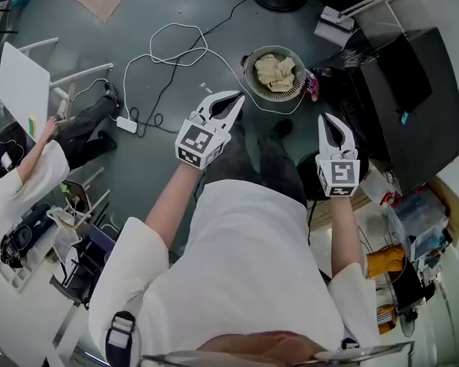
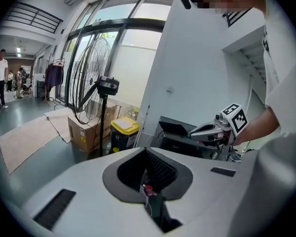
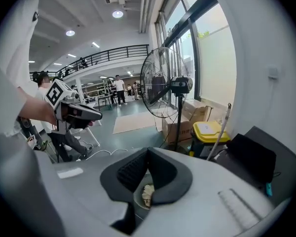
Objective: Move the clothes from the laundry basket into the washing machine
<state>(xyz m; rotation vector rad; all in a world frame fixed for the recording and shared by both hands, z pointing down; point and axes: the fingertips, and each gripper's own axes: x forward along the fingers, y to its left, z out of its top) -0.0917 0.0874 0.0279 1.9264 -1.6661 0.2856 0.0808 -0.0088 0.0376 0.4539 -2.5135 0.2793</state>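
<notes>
The round laundry basket [image 1: 252,79] stands on the floor ahead of me, with beige clothes [image 1: 276,69] in it. My left gripper [image 1: 237,98] hangs in the air left of the basket and short of it, jaws shut and empty. My right gripper [image 1: 333,119] hangs to the basket's right, nearer me, also shut on nothing. In the right gripper view the clothes [image 3: 147,193] show through the gap below the closed tips. The dark washing machine [image 1: 404,90] stands at the right, and appears in the left gripper view [image 2: 180,136].
White and black cables [image 1: 176,52] and a power strip [image 1: 126,125] lie on the floor left of the basket. A standing fan [image 3: 164,85] and a yellow-lidded bin [image 2: 124,127] stand beyond. Another person [image 1: 30,176] sits at the left. Boxes and clutter [image 1: 413,220] crowd the right.
</notes>
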